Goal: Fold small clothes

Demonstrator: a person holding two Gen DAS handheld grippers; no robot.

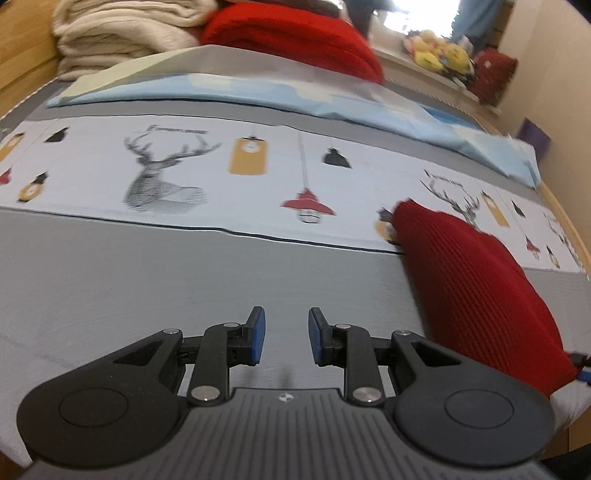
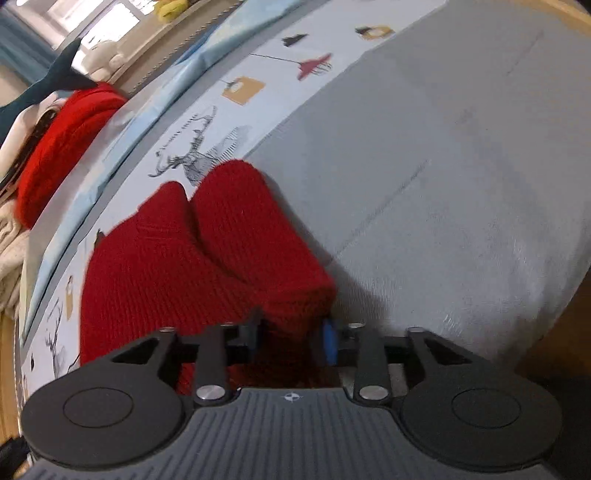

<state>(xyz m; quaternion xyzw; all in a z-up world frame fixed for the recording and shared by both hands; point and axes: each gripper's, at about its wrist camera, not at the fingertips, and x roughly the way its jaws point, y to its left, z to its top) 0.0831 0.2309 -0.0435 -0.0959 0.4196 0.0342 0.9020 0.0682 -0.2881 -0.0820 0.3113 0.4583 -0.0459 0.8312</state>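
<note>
A red knit garment [image 2: 207,251] lies folded on the bed's grey cover [image 2: 443,184], its far end over the printed deer strip. My right gripper [image 2: 291,339] is at its near corner. The knit sits between the fingers, a strip of the blue pad [image 2: 329,341] shows bare beside it, and the jaws stand apart, so it is open. In the left wrist view the same red garment [image 1: 476,280] lies to the right. My left gripper [image 1: 287,339] hovers over the bare grey cover [image 1: 147,280] left of it, open with nothing between its blue pads.
A second red knit [image 1: 295,37] and a cream blanket [image 1: 118,33] are stacked at the bed's far side, behind a light blue sheet [image 1: 258,92]. Plush toys [image 1: 439,51] sit on a shelf beyond. The wooden bed frame [image 1: 22,55] borders the mattress.
</note>
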